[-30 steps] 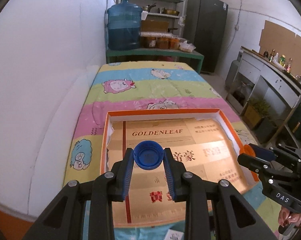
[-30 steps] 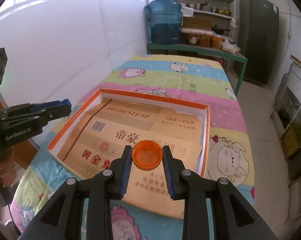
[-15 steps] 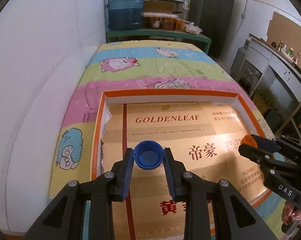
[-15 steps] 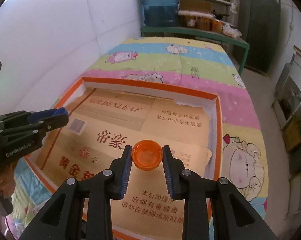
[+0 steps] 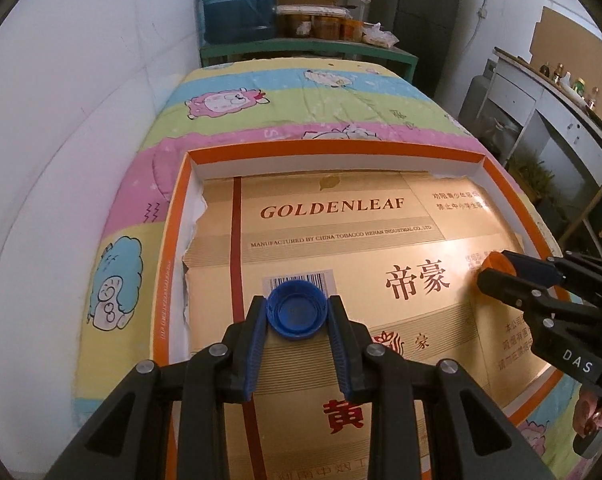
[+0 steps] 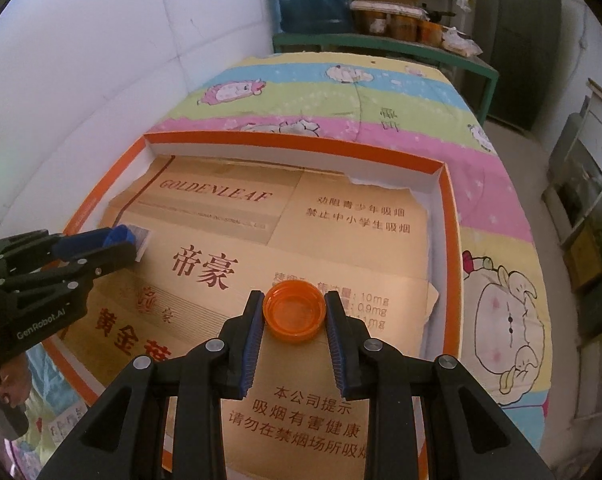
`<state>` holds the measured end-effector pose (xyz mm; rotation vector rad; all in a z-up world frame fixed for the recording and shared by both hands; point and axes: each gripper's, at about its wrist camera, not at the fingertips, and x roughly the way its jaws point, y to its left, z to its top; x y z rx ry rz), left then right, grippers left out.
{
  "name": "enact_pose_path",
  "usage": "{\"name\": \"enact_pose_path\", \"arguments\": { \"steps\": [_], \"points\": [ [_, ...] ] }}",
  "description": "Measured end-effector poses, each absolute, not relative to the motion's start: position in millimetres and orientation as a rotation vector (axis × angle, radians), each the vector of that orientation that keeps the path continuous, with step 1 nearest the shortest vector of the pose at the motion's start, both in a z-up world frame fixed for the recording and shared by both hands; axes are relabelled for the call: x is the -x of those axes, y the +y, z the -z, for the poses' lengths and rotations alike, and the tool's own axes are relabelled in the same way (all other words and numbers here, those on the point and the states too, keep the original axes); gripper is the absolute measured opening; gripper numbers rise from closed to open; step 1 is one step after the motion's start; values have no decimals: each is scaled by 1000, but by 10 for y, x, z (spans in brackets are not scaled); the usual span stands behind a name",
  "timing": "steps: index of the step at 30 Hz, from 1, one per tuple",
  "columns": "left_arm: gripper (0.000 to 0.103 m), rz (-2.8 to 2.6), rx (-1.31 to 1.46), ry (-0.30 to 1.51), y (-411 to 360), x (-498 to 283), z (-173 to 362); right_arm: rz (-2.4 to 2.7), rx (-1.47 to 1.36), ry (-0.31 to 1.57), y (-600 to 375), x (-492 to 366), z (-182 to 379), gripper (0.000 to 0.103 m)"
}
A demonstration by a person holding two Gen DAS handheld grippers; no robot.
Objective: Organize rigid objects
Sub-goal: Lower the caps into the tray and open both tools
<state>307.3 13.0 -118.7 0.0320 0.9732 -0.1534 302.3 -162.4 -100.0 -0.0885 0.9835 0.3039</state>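
Blue bottle cap [image 5: 297,315], open side up, clamped between the two blue pads of the left gripper [image 5: 297,322], held low over the barcode label [image 5: 325,280] on the cardboard sheet [image 5: 421,256] that lines the orange-rimmed tray [image 5: 173,264]. Orange bottle cap [image 6: 295,314], also open side up, pinched in the same narrow way by the right gripper [image 6: 295,320], low over the right part of the same cardboard, near the torn edge beside the tray's white inner wall. Impossible to tell from these views if either cap already touches the cardboard or hangs just above it. Both caps well apart, one toward the left side of the tray, one toward the right. Step in hand, as judged: setting both caps down inside the tray. To do it well: bring each cap down flat until its closed face sits on the cardboard, keep the wrist without tilt so the cap does not roll on its edge, then open the pads only a little and evenly, so neither pad drags the cap sideways. Better to lift straight back after release. Around the tray, a striped cartoon blanket [image 5: 341,96]; behind, a big water jug [image 5: 237,4] on a green shelf
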Motion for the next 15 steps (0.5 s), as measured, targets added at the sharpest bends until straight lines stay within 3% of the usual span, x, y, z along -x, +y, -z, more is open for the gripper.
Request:
{"name": "enact_pose_path", "arguments": {
  "steps": [9,11,15],
  "points": [
    [34,162,-110,959,66,-3033,1224,-308,96,995,-1611,-3032,1041,31],
    [40,179,-100,960,77,-3024,1229,-314,92,995,-1619,-3031,1045,34],
    [65,219,-91,977,85,-3014,1238,-325,74,995,-1629,-3014,1051,52]
  ]
}}
